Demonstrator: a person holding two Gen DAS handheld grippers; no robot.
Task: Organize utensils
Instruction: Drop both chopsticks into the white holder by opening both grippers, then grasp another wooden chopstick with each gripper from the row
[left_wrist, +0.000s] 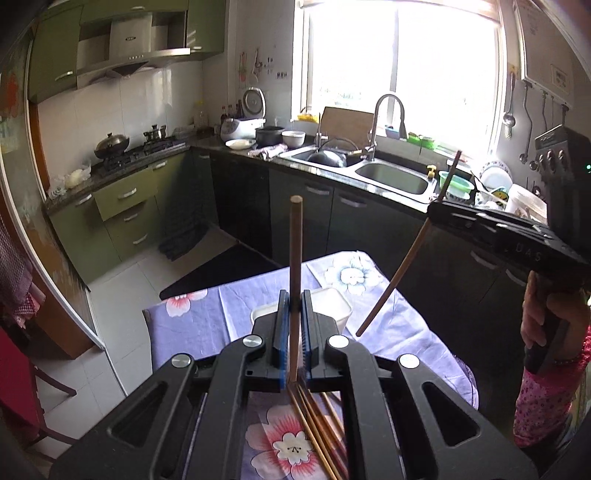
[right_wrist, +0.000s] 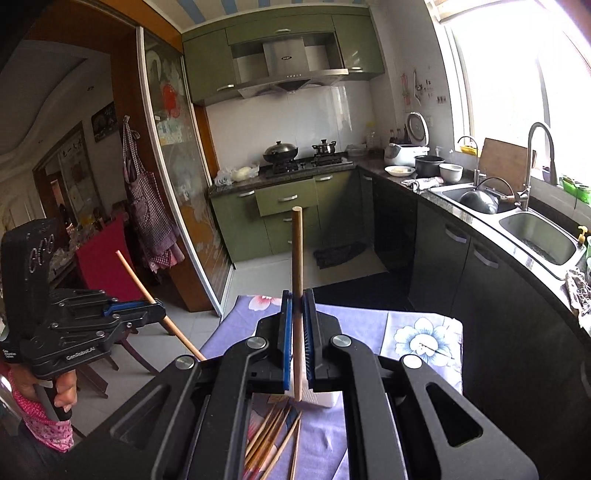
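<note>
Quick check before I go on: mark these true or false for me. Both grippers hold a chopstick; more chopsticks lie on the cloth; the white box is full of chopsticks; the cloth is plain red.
1. Both grippers hold a chopstick. True: left gripper is shut on a chopstick, right gripper on another.
2. Loose chopsticks lie on the cloth. True.
3. The white box is full of chopsticks. False: none show in it.
4. The cloth is plain red. False: purple with flowers.

1. Daylight floods through the large kitchen window (left_wrist: 402, 70), blown out to white glare.
2. Dark lower cabinet fronts (left_wrist: 306, 218) sit in shadow.
3. Fisheye bending curves the edges; corners vignette black.
4. Focus is mostly sharp.
</note>
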